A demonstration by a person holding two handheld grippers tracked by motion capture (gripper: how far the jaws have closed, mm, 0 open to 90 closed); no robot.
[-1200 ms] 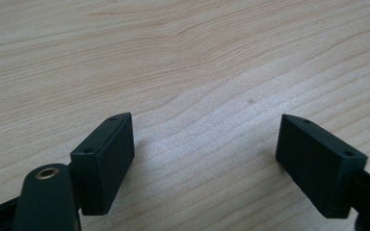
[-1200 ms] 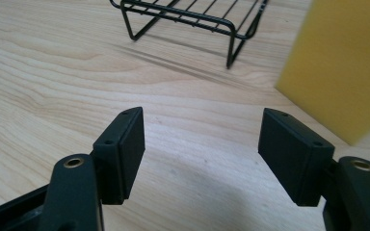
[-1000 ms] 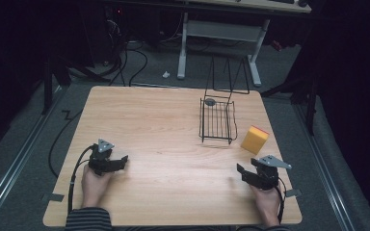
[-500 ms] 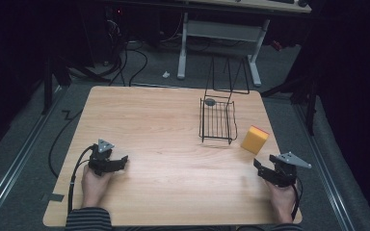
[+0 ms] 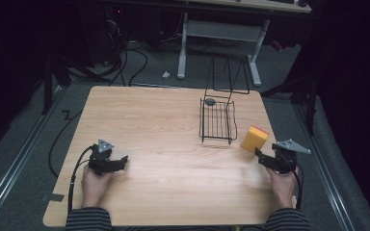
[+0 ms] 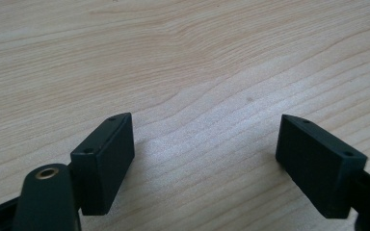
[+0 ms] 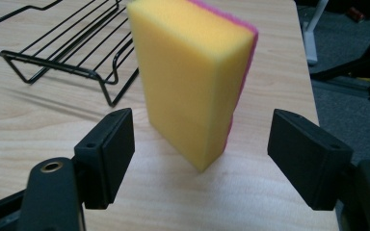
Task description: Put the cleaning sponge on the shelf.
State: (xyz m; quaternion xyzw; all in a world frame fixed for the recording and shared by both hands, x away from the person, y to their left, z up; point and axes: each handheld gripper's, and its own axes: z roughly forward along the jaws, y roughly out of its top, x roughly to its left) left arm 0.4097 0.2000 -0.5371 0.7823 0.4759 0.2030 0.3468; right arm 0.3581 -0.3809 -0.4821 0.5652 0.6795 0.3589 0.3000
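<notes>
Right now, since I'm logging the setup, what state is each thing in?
Sponge: standing upright on the table, untouched, lined up with the gap of the right claw.
Wire rack: resting on the table, a small grey thing at its far end.
Right claw: open, holding nothing.
Left claw: open over bare wood.

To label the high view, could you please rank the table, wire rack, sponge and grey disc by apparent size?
Largest to smallest:
1. table
2. wire rack
3. sponge
4. grey disc
None look alike.

No readable text, label or number appears anywhere
</notes>
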